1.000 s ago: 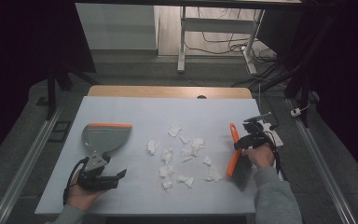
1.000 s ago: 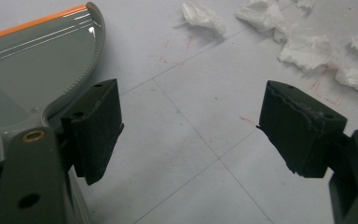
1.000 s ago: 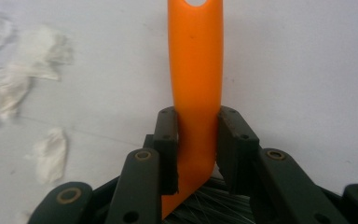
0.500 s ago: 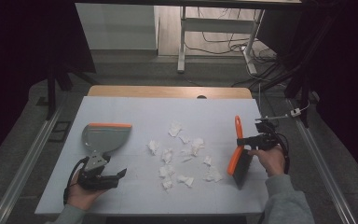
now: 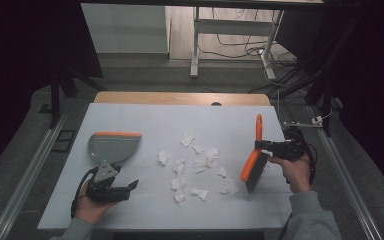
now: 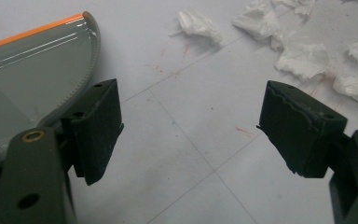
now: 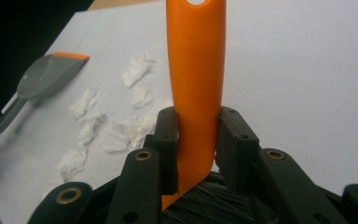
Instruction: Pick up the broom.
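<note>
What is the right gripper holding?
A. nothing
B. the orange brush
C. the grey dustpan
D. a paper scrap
B: the right gripper has its jaws clamped on the orange handle of the brush, lifted beside the paper scraps, while the dustpan lies on the table by the open left gripper.

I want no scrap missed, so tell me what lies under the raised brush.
Under the brush, held in the right tongs, bare table shows, with a crumpled tissue piece beside the bristles. Anything directly beneath the bristles is covered and cannot be seen.
</note>
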Available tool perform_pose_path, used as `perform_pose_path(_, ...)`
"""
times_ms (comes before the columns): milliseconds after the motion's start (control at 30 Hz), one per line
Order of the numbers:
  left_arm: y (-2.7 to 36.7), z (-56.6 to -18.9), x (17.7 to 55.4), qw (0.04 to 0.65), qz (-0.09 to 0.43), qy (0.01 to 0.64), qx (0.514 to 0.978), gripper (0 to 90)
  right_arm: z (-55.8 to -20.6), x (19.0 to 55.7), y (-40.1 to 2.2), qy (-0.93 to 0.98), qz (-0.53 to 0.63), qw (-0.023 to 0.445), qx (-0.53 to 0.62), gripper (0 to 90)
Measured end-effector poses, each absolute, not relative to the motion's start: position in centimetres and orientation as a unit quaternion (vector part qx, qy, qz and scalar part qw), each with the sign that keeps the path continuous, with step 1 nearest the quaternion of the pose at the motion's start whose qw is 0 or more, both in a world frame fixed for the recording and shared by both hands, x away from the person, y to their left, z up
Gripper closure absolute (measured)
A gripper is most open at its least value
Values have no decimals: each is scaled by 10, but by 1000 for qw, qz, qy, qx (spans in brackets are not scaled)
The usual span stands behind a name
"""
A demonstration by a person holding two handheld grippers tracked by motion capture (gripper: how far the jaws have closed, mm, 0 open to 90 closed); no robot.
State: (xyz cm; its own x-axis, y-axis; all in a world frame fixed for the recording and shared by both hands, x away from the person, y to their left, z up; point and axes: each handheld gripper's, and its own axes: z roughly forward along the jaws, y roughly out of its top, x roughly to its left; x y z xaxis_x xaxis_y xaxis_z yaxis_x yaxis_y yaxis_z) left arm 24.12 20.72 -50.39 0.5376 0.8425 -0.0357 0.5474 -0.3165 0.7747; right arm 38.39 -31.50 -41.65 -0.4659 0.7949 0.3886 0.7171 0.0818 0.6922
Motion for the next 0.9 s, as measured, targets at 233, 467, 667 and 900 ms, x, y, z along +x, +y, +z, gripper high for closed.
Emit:
perform_pose_path(233,201,-499,242,394,187,443,783,215,-412,386,-311,722,479,32,498,712)
perform_pose_path(467,174,-485,245,415,188,415,788,227,-409,387,-300,718,496,23,487,712)
perform_pose_path(667,141,-476,252,423,181,386,800,228,-407,386,-286,710,509,27,486,712)
perform_pose_path(900,108,-473,259,429,165,362,811,228,-415,386,-265,710,513,19,482,711)
